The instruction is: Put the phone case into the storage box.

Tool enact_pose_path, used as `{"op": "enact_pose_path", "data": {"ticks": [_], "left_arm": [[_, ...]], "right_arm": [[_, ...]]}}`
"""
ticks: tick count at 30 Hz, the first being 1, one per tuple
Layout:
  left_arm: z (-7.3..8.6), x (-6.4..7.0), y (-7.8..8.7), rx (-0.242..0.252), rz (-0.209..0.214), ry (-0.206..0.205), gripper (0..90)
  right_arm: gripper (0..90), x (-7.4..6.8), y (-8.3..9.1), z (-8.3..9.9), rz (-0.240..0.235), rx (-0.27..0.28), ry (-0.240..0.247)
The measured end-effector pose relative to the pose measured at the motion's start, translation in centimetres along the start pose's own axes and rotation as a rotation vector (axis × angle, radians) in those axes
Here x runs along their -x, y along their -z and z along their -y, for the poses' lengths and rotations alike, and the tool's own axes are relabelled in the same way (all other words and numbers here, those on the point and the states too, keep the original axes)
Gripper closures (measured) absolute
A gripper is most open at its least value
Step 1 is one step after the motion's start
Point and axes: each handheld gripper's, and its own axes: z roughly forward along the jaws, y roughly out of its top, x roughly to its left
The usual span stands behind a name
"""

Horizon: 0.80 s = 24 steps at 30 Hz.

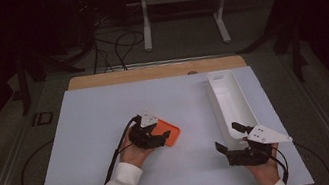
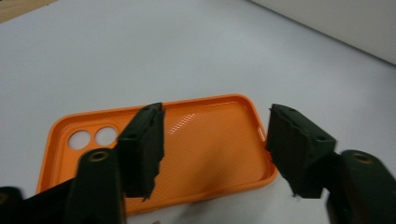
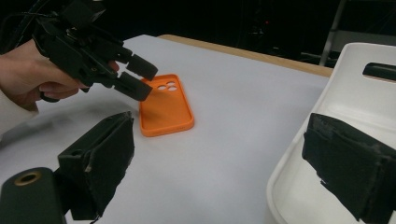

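Observation:
An orange phone case lies hollow side up near the middle of the white table top, its camera holes at one end. My left gripper is open and low over the case: one jaw is above its inside, the other just past its short end. Whether they touch it I cannot tell. My right gripper is open at the near right, holding nothing, one jaw close to the near end of a white tray. The right gripper view shows the case under the left gripper.
The long white tray stands at the right side of the table, running front to back, and looks empty. A wooden strip edges the far side. Cables trail from both grippers toward the front edge. Stand legs and cables lie on the floor beyond.

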Motion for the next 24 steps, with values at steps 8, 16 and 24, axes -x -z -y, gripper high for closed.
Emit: {"op": "enact_pose_path", "data": {"ticks": [8,16,24], "left_arm": [[0.1,0.1,-0.4,-0.005,0.038,0.008,54.9],[0.3,0.4,-1.2,-0.047,0.072,-0.005,75.7],[0.6,0.6,-1.9,-0.083,0.099,-0.001,89.3]], "right_arm": [[9.0,0.0,0.0,0.0,0.001,0.0,0.002],[9.0,0.1,0.0,0.0,0.002,-0.001,0.002],[9.0,0.1,0.0,0.0,0.002,-0.002,0.003]]}}
